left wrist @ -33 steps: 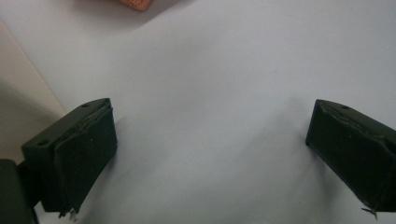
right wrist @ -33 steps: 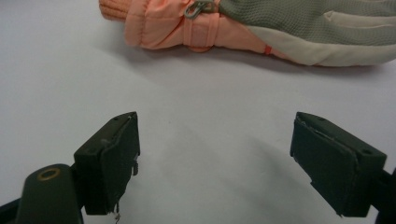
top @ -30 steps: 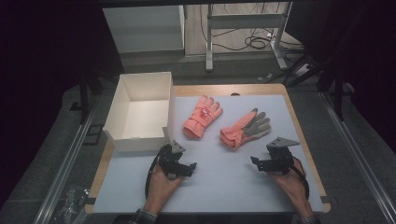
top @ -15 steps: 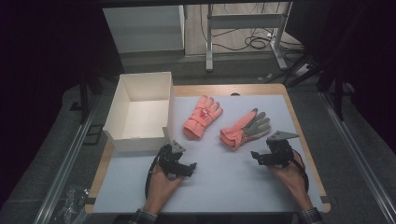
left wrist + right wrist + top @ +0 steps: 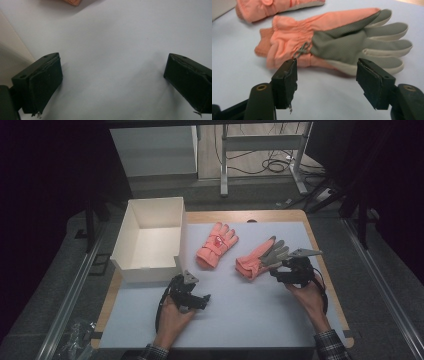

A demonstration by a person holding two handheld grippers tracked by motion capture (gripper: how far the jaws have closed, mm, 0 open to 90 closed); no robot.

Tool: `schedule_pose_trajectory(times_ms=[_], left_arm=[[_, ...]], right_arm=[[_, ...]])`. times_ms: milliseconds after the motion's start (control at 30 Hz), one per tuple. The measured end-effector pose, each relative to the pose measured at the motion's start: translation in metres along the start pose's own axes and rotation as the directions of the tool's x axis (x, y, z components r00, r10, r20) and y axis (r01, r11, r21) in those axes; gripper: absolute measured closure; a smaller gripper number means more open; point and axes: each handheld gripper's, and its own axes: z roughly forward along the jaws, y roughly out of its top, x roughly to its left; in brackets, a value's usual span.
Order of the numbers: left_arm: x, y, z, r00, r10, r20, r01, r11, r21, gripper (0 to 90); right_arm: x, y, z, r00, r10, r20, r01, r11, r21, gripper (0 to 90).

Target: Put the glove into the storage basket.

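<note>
Two orange gloves lie on the white mat. One glove [image 5: 216, 245] lies back up in the middle. The other, a grey-palmed glove [image 5: 260, 259] [image 5: 337, 45], lies palm up to its right. My right gripper [image 5: 276, 271] [image 5: 327, 80] is just short of this glove's near edge. Its jaws have just been closing but stand apart with nothing between them, so it is open. My left gripper [image 5: 202, 301] [image 5: 112, 80] rests low over bare mat near the box corner, open and empty.
A white open box [image 5: 150, 240] stands at the mat's left, and its wall [image 5: 12, 50] is close to my left gripper. The wooden table edge [image 5: 330, 285] runs along the right. Bare mat stretches in front of both hands.
My right gripper has moved forward and slightly up to the grey-palmed glove, and its jaws have narrowed. The left gripper and both gloves have stayed put.
</note>
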Motion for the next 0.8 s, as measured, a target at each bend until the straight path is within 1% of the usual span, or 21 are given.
schedule_pose_trajectory(times_ms=[200, 300, 567, 667, 700, 767, 800], left_arm=[[0.0, 0.0, 0.0, 1.0, 0.0, 0.0, 0.0, 1.0, 0.0, 2.0], [0.0, 0.0, 0.0, 1.0, 0.0, 0.0, 0.0, 1.0, 0.0, 2.0], [0.0, 0.0, 0.0, 1.0, -0.001, 0.0, 0.001, 1.0, -0.001, 2.1], [0.0, 0.0, 0.0, 1.0, -0.001, 0.0, 0.001, 1.0, -0.001, 2.0], [0.0, 0.0, 0.0, 1.0, -0.001, 0.0, 0.001, 1.0, -0.001, 2.1], [0.0, 0.0, 0.0, 1.0, -0.001, 0.0, 0.001, 1.0, -0.002, 2.0], [0.0, 0.0, 0.0, 1.0, -0.002, 0.0, 0.002, 1.0, -0.002, 2.0]], right_arm=[[-0.01, 0.013, 0.005, 0.9994, 0.018, 0.028, -0.018, 1.0, -0.01, 41.9], [-0.012, 0.019, 0.011, 0.999, 0.035, 0.027, -0.035, 0.999, -0.004, 44.6], [-0.016, 0.033, 0.037, 0.996, 0.07, 0.056, -0.071, 0.997, 0.024, 47.1], [-0.02, 0.034, 0.049, 0.9925, 0.087, 0.086, -0.091, 0.994, 0.051, 47.1], [-0.021, 0.034, 0.053, 0.9911, 0.098, 0.089, -0.104, 0.993, 0.058, 47.1], [-0.022, 0.032, 0.061, 0.9907, 0.098, 0.095, -0.106, 0.991, 0.081, 48.6], [-0.022, 0.031, 0.063, 0.9902, 0.1, 0.097, -0.108, 0.991, 0.076, 51.0]])
